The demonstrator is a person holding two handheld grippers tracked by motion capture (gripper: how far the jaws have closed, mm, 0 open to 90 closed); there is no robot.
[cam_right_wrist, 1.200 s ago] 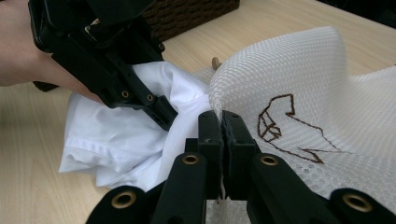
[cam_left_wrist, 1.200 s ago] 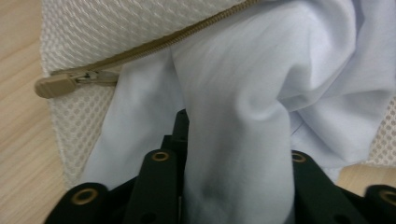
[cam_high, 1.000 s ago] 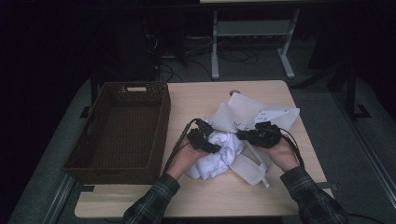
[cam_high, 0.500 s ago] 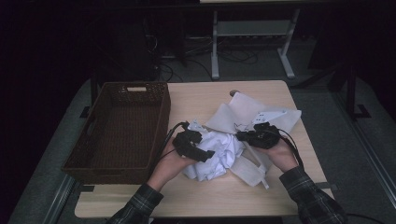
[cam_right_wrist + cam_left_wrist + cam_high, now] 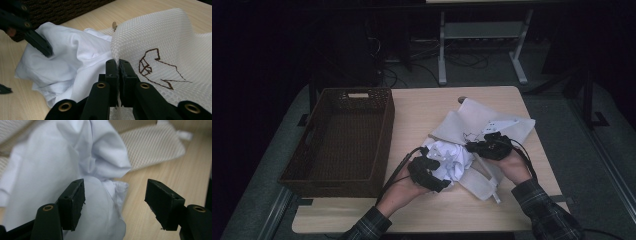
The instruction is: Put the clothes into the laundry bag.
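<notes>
White cloth (image 5: 451,161) is sitting crumpled near the front middle of the table (image 5: 422,115), bunched into soft folds, plain and smooth, its right side tucking into the mouth of a mesh bag (image 5: 482,122). The bag is looking off-white, with a fine net weave and a brown stitched outline figure (image 5: 155,66) on its side; it is spreading out flat toward the table's far right, with a strap end trailing toward the front.

Right gripper (image 5: 117,62) is clamping the bag's edge, jaws pressed together on the netting right beside the cloth. Left gripper (image 5: 115,202) is standing released: jaws have just been closing a little but are sitting apart, one pad (image 5: 73,202) lying against the cloth, the other over bare wood, nothing pinched between them. In the high view it is resting at the cloth's front left (image 5: 428,172).

Brown woven basket (image 5: 343,140) is standing just left of the cloth, near the left hand.
</notes>
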